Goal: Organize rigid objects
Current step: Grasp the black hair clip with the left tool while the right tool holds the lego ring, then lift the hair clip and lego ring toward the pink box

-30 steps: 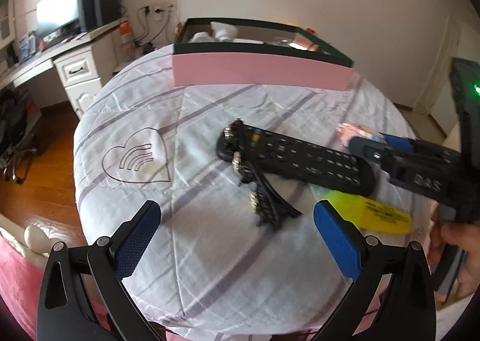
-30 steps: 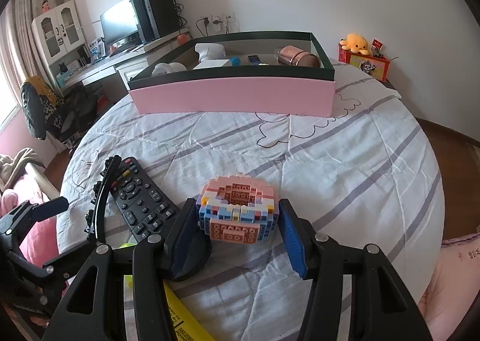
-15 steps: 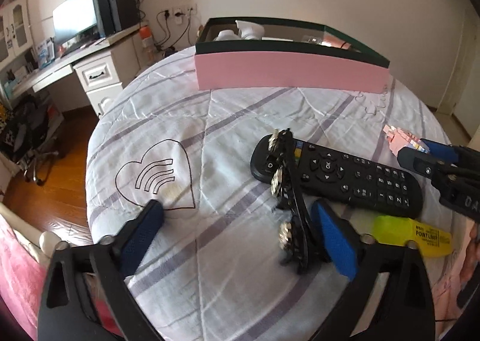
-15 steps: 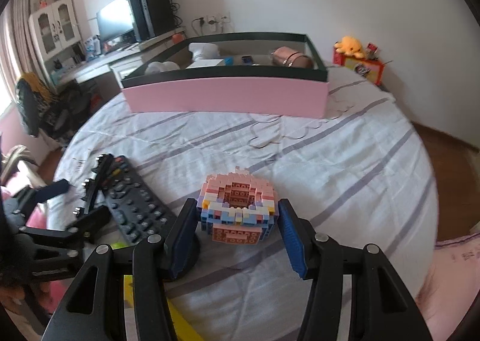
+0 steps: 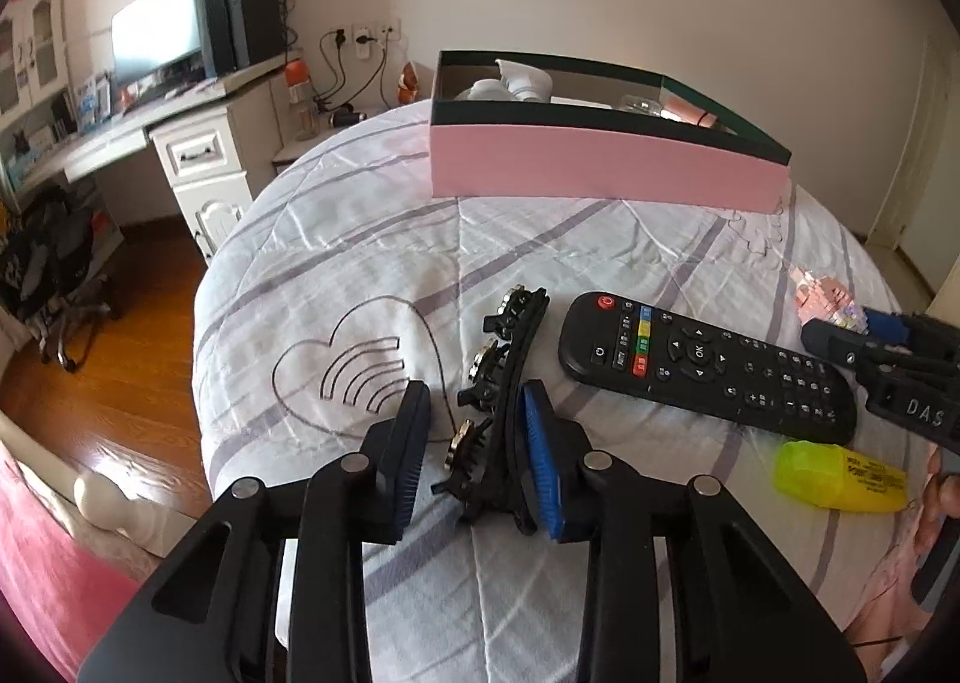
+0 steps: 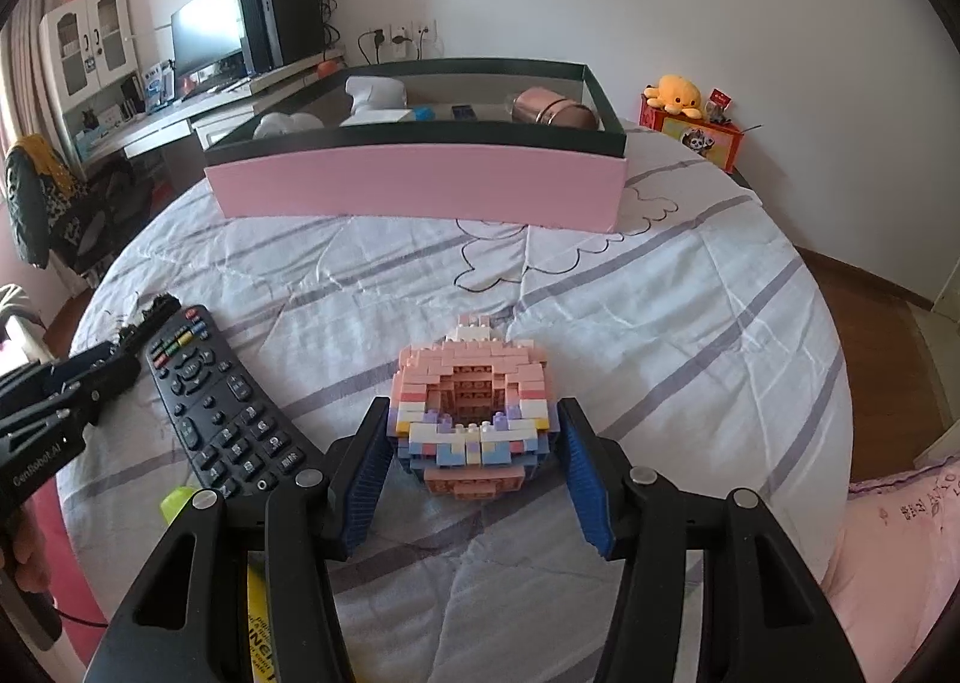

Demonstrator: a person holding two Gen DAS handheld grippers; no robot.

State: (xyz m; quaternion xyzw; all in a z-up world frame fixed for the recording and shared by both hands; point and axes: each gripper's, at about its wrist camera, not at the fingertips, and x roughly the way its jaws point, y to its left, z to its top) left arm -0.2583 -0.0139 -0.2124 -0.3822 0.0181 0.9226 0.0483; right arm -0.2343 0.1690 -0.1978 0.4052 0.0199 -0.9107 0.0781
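Note:
A black hair clip with metal studs [image 5: 501, 383] lies on the striped bedspread. My left gripper [image 5: 477, 443] is partly closed around its near end; the right pad [image 5: 540, 467] touches it, the left pad stands off. A black remote [image 5: 702, 365] lies to its right, also in the right wrist view [image 6: 222, 413]. A pink brick-built donut [image 6: 474, 413] sits between my right gripper's [image 6: 474, 473] open fingers, tilted, with small gaps to both pads. A yellow highlighter [image 5: 840, 476] lies near the remote.
A pink box with a dark green rim [image 6: 420, 185] stands at the back of the round bed [image 6: 690, 323], holding a spray bottle, a pink cylinder and other items. A desk with a monitor [image 5: 156, 41] is far left. A red toy box [image 6: 696, 134] stands back right.
My left gripper moved forward over the hair clip and narrowed around it. My right gripper moved closer around the brick donut, which now looks tilted up.

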